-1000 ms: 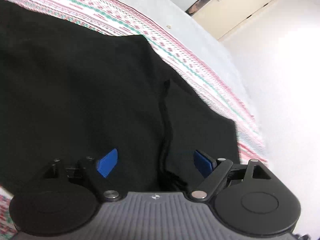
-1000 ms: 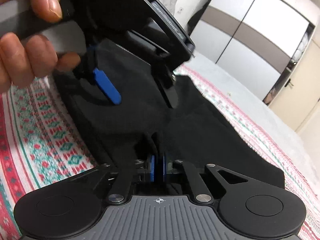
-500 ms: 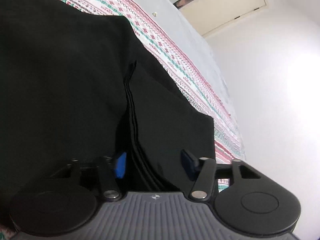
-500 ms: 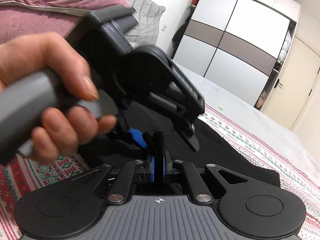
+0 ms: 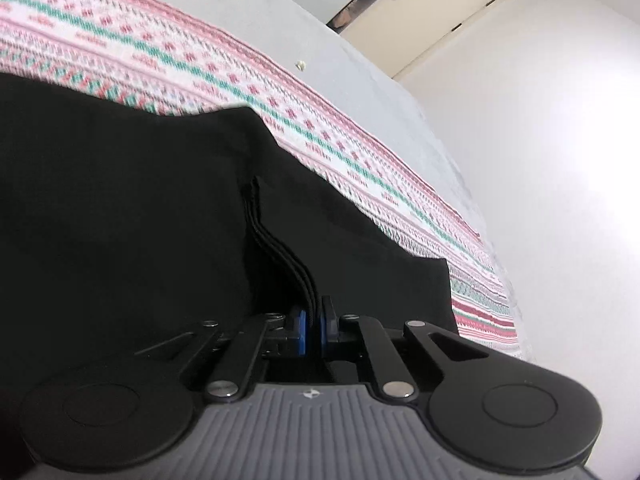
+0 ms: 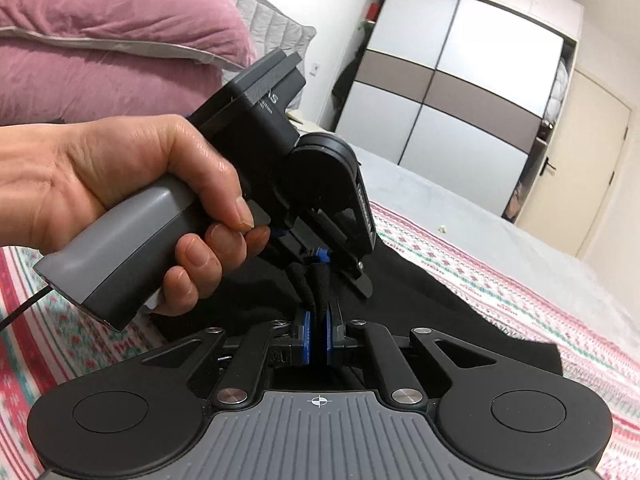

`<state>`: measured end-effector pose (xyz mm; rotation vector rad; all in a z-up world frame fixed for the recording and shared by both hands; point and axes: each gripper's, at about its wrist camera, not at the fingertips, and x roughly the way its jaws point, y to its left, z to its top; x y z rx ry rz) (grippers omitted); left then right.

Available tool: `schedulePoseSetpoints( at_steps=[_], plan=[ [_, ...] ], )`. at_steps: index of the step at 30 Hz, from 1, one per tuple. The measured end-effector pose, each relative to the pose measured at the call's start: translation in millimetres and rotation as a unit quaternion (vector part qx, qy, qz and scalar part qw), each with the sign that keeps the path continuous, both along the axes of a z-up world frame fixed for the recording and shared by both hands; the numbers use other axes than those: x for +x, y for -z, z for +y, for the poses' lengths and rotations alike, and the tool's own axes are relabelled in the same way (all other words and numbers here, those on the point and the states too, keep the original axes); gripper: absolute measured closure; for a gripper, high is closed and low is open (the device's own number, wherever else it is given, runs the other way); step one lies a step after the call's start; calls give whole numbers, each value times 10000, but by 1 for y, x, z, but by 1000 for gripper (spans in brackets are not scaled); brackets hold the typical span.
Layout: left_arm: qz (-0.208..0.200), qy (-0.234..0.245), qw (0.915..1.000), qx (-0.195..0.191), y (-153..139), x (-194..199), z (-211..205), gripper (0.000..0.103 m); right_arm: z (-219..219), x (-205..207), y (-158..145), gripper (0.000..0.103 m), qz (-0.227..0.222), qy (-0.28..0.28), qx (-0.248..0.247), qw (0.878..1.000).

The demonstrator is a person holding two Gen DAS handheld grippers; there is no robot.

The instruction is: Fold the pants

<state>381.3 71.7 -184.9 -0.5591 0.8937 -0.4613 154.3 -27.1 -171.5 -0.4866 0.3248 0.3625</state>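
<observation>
Black pants (image 5: 120, 200) lie spread on a patterned red, green and white bedspread (image 5: 240, 68). My left gripper (image 5: 313, 330) is shut on a stacked edge of the pants, with layered black folds running up from its blue pads. My right gripper (image 6: 317, 340) is shut on a bunched edge of the pants (image 6: 440, 300) and lifts it a little. The left gripper (image 6: 320, 257) also shows in the right wrist view, held by a hand (image 6: 140, 184) just beyond my right one, gripping the same raised edge.
A pink pillow (image 6: 100, 40) lies at the head of the bed. A grey and white wardrobe (image 6: 452, 88) and a cream door (image 6: 580, 160) stand behind the bed. A grey sheet (image 6: 460, 200) borders the bedspread. A white wall (image 5: 560, 140) is to the right.
My left gripper has closed from wide open onto the folded pants edge. It has moved close beside my right gripper, and both now hold the raised edge higher.
</observation>
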Motion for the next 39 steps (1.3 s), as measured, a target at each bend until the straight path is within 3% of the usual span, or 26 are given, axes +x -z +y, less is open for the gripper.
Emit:
schedulePoseSetpoints(
  at_steps=[3, 6, 8, 10, 12, 15, 21, 24, 29, 33, 35, 37, 39],
  plan=[
    [-149, 5, 9999, 2, -12, 2, 23, 79, 17, -2, -1, 97, 6, 68, 167, 9998],
    [-306, -130, 9994, 109, -24, -1, 54, 79, 42, -2, -7, 97, 116, 125, 631, 9979],
    [-510, -179, 9974, 476, -34, -3, 69, 79, 60, 2, -8, 97, 194, 120, 856, 9961],
    [-922, -142, 9863, 1363, -49, -14, 78, 79, 85, 7, -8, 97, 318, 6, 1017, 9943],
    [-1264, -166, 9733, 1907, -60, -24, 95, 79, 110, 10, -9, 97, 343, -171, 1036, 9939],
    [-1396, -441, 9666, 2104, -64, -33, 136, 79, 149, 15, -7, 97, 486, -471, 1111, 9915],
    [-1049, -1057, 9452, 2906, -42, -43, 191, 79, 214, 32, 3, 97, 915, -957, 1108, 9850],
    [-1148, -1025, 9397, 3055, -39, -50, 198, 79, 234, 38, 9, 97, 1114, -1082, 1063, 9821],
    [-1114, -1102, 9451, 2869, -41, -46, 214, 79, 234, 39, 15, 97, 1245, -1085, 1178, 9792],
    [-1272, -1270, 9338, 3094, -45, -36, 213, 79, 228, 53, 15, 97, 1511, -976, 1470, 9726],
    [-1095, -1445, 9368, 2994, -42, -36, 219, 79, 222, 57, 16, 96, 1705, -910, 1667, 9669],
    [-927, -1394, 9350, 3127, -33, -33, 219, 75, 215, 61, 16, 89, 1978, -874, 1659, 9621],
    [-935, -1310, 9262, 3409, -30, -35, 215, 72, 201, 61, 14, 73, 2260, -916, 1605, 9564]
  ],
)
